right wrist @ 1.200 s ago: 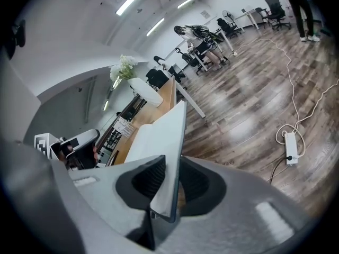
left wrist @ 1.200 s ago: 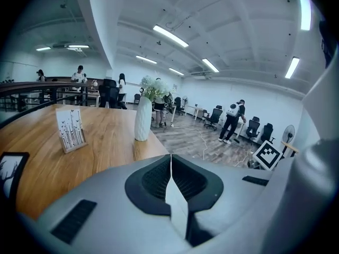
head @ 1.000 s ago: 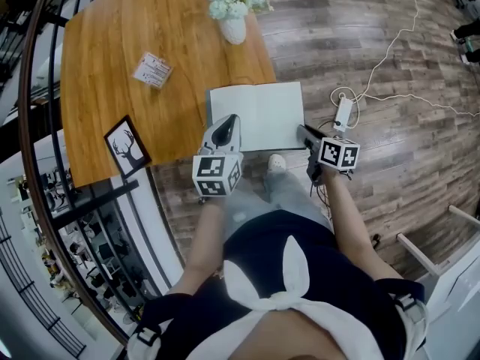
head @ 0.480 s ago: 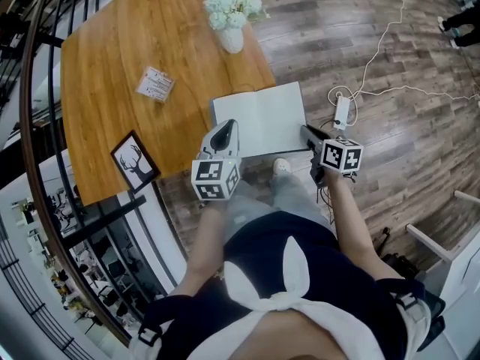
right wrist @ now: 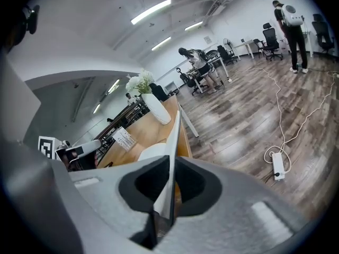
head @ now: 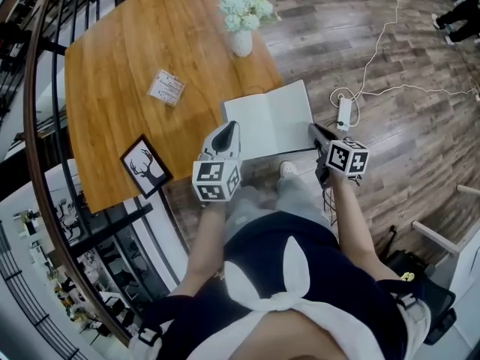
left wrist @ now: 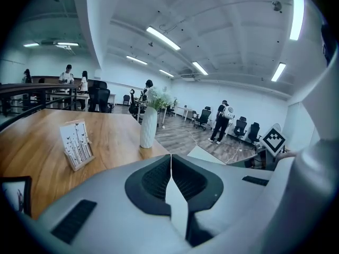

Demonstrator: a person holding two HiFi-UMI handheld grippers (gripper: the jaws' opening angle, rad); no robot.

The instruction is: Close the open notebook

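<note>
An open, white-paged notebook (head: 274,122) lies at the near corner of a honey-brown wooden table (head: 120,73), gripped from both sides. The right gripper (head: 315,130), whose jaws have just been closing, is nearly shut and pinches the right-hand leaf, raised edge-on. The left gripper (head: 225,131), jaws drawn together, nips a thin white sheet at the notebook's left edge.

White notebook (head: 271,118); orange-brown wood-grain table (head: 120,66); white vase (head: 241,43).

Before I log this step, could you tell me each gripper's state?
Left gripper: closed on the notebook, left edge.
Right gripper: just closed further, gripping its right edge.
</note>
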